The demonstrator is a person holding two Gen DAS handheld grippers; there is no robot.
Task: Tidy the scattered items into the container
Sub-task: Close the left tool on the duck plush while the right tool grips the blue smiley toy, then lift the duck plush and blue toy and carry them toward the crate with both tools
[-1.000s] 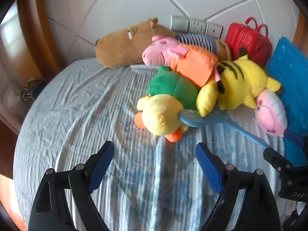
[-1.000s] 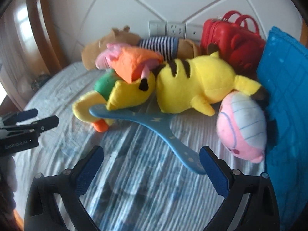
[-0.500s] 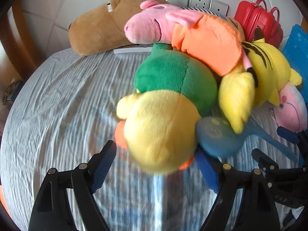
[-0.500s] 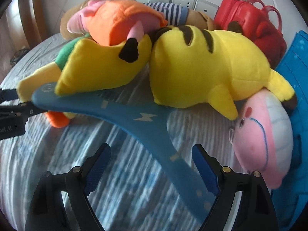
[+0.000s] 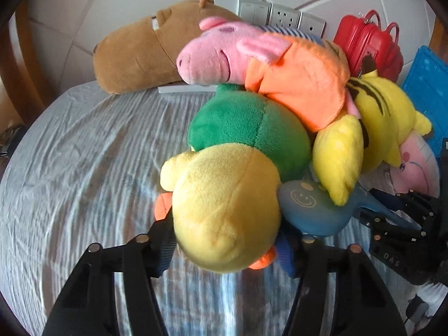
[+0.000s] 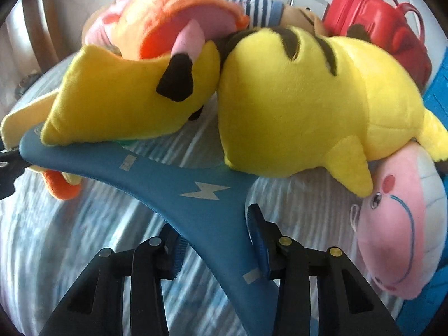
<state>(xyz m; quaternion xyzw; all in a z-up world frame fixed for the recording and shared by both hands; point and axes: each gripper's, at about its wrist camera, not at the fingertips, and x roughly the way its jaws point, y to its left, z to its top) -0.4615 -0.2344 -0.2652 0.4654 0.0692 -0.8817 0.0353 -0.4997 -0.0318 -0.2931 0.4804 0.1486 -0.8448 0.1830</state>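
Note:
A pile of plush toys lies on the striped bed sheet [image 5: 84, 168]. My left gripper [image 5: 226, 247] is shut on the pale yellow head of a yellow and green duck plush [image 5: 226, 204]. My right gripper [image 6: 215, 240] is shut on the blue boomerang-shaped toy [image 6: 196, 196] near its bend; the toy's far end [image 5: 310, 210] rests beside the duck. A yellow striped plush [image 6: 308, 98] lies across the blue toy. A pink pig in orange [image 5: 266, 64] tops the pile. The blue container [image 5: 428, 84] stands at the right edge.
A brown capybara plush [image 5: 140, 53] lies against the wall with sockets [image 5: 280, 16]. A red bag [image 5: 366, 42] stands by the container. A round pink plush [image 6: 397, 232] lies at the right, next to the container. Bare sheet spreads to the left.
Both grippers moved forward into the pile and closed: the left onto the duck plush's head, the right onto the blue boomerang toy.

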